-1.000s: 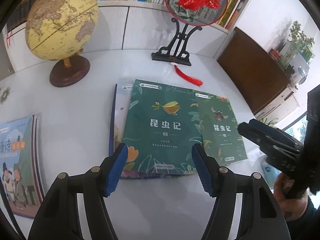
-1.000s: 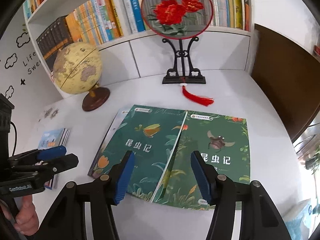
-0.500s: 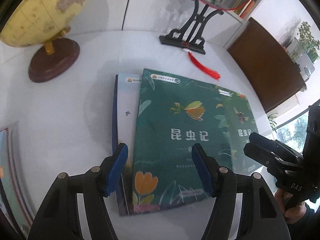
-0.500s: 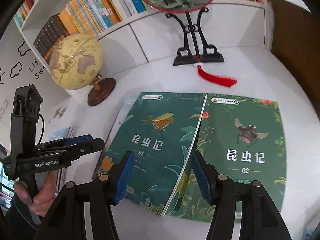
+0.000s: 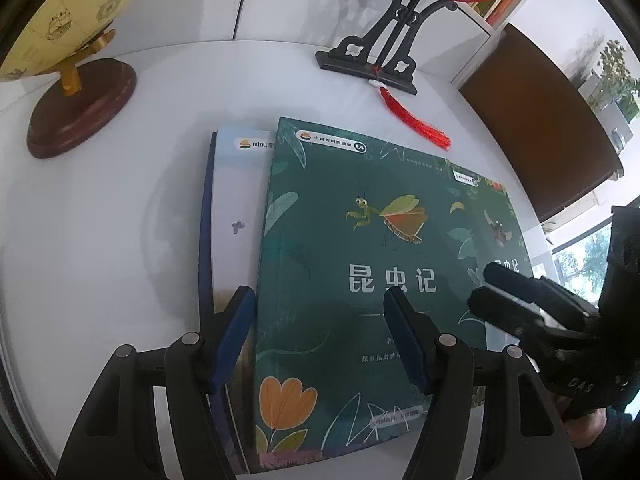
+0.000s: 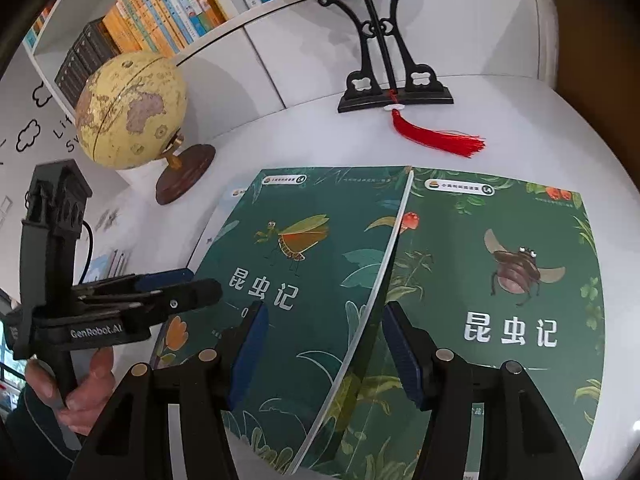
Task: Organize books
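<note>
Three thin books lie overlapped on the white table (image 5: 100, 220). A green mantis book (image 5: 360, 260) (image 6: 312, 264) lies on top, over a pale blue book (image 5: 236, 200) on its left and a green beetle book (image 6: 512, 280) (image 5: 500, 232) on its right. My left gripper (image 5: 320, 332) (image 6: 204, 282) hangs open low over the mantis book's near left part, with its left pad over the blue book. My right gripper (image 6: 324, 344) (image 5: 482, 286) is open too and straddles the mantis book's right edge where it overlaps the beetle book. Neither holds anything.
A yellow globe (image 6: 132, 112) on a brown base stands at the back left. A black fan stand (image 6: 394, 88) with a red tassel (image 6: 440, 138) is behind the books. Filled bookshelves (image 6: 168, 12) line the wall. More thin books (image 6: 108, 264) lie far left. A hand (image 6: 92, 380) grips the left tool.
Both grippers have sunk and come forward toward the books, which now fill more of each view. The jaws kept their width and the books have not moved.
</note>
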The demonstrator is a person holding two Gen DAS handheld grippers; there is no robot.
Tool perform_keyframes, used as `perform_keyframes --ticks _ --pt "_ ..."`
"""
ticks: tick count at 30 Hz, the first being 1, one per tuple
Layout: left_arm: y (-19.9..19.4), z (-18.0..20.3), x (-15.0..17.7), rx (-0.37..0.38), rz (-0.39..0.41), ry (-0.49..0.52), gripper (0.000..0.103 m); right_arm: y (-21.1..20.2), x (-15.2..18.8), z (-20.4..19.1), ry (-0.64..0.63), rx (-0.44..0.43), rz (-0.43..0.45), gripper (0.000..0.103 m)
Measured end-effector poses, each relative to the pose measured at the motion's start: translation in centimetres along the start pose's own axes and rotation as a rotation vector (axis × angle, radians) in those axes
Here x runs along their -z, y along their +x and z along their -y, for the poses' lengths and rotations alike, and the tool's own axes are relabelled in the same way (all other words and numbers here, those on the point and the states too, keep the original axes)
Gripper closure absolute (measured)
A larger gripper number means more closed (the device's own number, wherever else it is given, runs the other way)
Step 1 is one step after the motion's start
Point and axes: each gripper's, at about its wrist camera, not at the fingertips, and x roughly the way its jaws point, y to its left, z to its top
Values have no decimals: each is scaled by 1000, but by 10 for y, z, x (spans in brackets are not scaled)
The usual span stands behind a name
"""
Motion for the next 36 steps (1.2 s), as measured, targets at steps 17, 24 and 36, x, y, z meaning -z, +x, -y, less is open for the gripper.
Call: perform_keyframes --ticks 17,24,36 --pt "-14 11 34 -3 17 -15 30 8 3 -7 -3 -19 -32 45" --pt "-34 10 73 9 -6 -68 30 -6 19 -33 -33 -32 -45 44" --pt "-58 -2 99 23 9 -129 31 -15 59 -48 -37 -43 -127 44"
